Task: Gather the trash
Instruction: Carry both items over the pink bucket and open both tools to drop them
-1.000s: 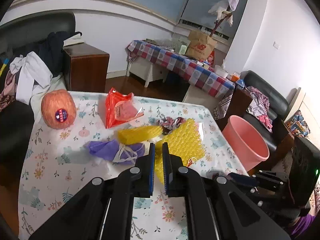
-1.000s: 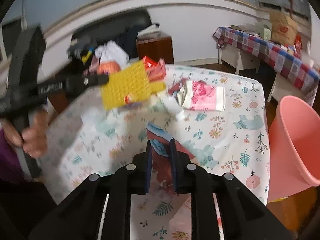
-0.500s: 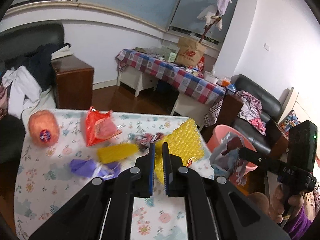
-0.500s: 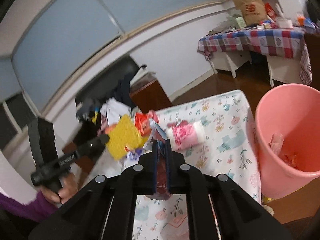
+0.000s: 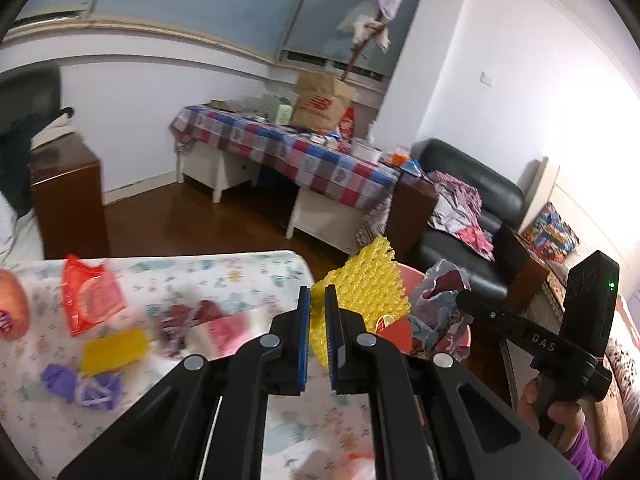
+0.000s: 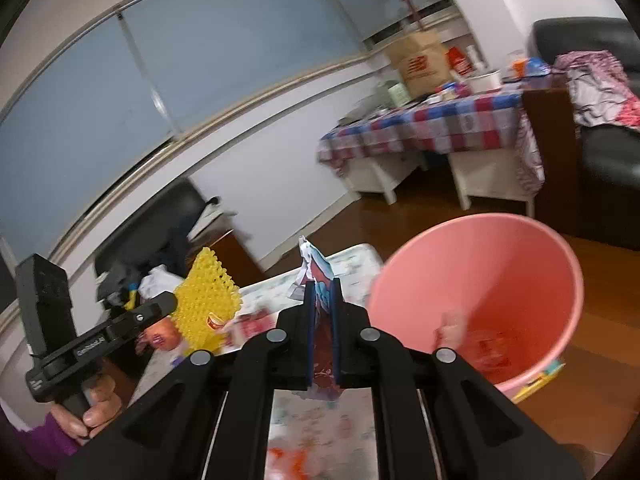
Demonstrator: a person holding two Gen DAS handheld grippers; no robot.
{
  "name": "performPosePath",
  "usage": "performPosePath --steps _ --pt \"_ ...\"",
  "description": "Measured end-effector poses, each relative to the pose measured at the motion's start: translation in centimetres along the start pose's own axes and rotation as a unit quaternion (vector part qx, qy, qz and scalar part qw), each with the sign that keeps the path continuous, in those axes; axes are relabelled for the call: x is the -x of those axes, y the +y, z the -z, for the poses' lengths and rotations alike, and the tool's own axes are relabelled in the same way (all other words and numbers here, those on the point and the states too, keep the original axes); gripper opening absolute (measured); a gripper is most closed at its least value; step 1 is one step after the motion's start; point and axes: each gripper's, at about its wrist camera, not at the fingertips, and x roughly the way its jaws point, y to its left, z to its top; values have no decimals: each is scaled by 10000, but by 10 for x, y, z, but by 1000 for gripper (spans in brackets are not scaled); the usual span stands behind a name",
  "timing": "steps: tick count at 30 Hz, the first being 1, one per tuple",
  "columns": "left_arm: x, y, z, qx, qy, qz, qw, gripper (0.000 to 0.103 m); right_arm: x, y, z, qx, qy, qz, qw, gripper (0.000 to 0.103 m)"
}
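Cluttered living room: a black sofa (image 5: pixel 476 184), a long table under a checked cloth (image 5: pixel 288 152), and nearest, a low table with a floral cloth (image 5: pixel 224 272) where the trash lies. Beside its far corner, on the wooden floor, stands a pink bin (image 6: pixel 492 280) with a few scraps already at the bottom.

Both hands are carrying a piece toward that bin, so the step in hand looks like the drop-off of 2 pieces at once. The left gripper (image 5: pixel 316 336) is clamped on a yellow foam net (image 5: pixel 364 292), which sticks up past the table's corner in front of the bin. The right gripper (image 6: pixel 322 336) is pinched tight on a crumpled red and blue wrapper (image 6: pixel 318 276), held just left of the bin's rim in its own view.

Left on the table, all blurred: a red bag (image 5: pixel 90 296), a yellow sleeve (image 5: pixel 114 346), a pink packet (image 5: pixel 228 328), a purple scrap (image 5: pixel 82 384) and an apple (image 5: pixel 12 312), which is probably not trash.

Next, each gripper needs to come over the bin's mouth before its jaws part; the light net and wrapper may cling to the pads or drift outside the rim.
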Motion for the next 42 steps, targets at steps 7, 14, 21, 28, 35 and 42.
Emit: performPosePath --steps 7,14,21,28,35,42 --pt "-41 -45 0 -333 228 83 9992 6 5 -27 3 85 -185 510 9985 7" --pt "-83 -79 5 -589 562 200 9965 7 2 -53 11 -87 -203 801 9965 7" --pt "-122 -101 14 -679 930 246 9930 7 -1 -78 15 -310 -193 998 9943 7" --pt "-139 -107 20 -622 1125 338 9911 16 -8 -88 17 -380 -104 1175 9923 9" --pt "-131 -104 17 -615 964 327 9929 36 -7 -91 18 -430 -144 1262 9910 38" --pt "-114 -97 10 -502 816 376 9947 37 1 -75 16 -261 -196 1244 9917 38"
